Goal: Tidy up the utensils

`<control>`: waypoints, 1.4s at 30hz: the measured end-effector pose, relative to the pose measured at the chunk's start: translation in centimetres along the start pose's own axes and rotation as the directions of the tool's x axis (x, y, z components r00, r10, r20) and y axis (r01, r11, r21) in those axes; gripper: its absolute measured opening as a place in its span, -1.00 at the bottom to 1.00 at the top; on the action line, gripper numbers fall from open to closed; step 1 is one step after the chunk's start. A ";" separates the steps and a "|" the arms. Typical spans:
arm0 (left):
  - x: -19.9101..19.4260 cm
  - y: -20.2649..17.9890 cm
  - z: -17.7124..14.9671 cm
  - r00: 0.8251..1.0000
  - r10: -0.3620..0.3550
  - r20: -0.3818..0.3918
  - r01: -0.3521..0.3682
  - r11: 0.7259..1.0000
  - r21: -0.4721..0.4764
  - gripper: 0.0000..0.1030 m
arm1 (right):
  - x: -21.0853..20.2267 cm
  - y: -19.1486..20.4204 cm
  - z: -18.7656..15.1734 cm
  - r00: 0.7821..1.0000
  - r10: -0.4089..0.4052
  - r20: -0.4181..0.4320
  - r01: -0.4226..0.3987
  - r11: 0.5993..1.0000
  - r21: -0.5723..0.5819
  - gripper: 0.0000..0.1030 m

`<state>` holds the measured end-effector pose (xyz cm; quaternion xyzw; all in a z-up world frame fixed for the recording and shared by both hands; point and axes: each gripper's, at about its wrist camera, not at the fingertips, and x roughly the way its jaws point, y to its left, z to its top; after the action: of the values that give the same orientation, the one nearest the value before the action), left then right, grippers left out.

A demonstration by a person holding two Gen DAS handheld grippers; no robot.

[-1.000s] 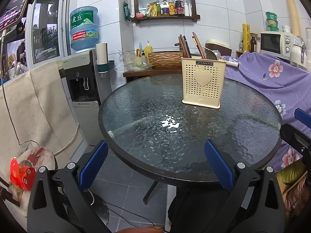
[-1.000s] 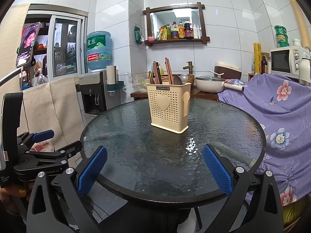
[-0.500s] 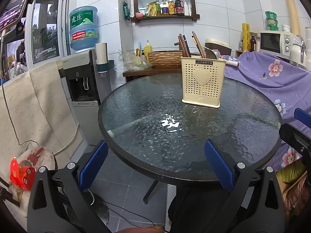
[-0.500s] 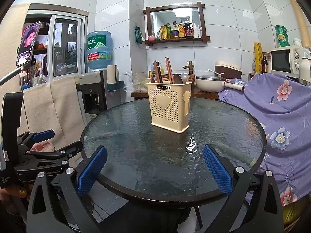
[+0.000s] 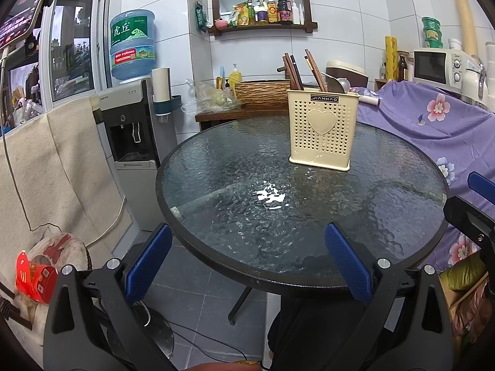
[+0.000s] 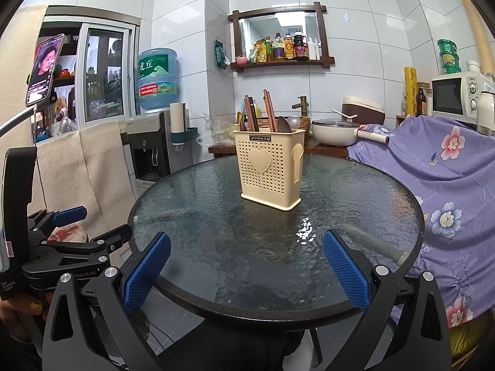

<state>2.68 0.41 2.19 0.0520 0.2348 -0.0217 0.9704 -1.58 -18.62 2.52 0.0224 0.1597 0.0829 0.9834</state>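
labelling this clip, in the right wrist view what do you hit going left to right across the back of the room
phone → water bottle → paper roll → utensil holder → cream pot → microwave

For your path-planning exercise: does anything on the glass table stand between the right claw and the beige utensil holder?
Nothing visible does. Only bare glass table lies between the open right claw and the utensil holder.

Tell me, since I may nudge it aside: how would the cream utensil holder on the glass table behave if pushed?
The utensil holder looks like thin perforated plastic, so probably light. It is tall, and the chopsticks and spoons stick out above its rim, so a high push may tip it. On the glass table a low push would likely slide it.
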 end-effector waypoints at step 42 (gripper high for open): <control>-0.1 0.1 0.2 1.000 -0.011 -0.001 0.011 1.000 0.004 0.89 | 0.0 0.1 0.1 1.000 -0.001 -0.005 0.001 1.000 -0.002 0.88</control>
<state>2.69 0.47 2.45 0.0524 0.2356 -0.0275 0.9700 -1.55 -18.55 2.65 0.0210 0.1620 0.0826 0.9831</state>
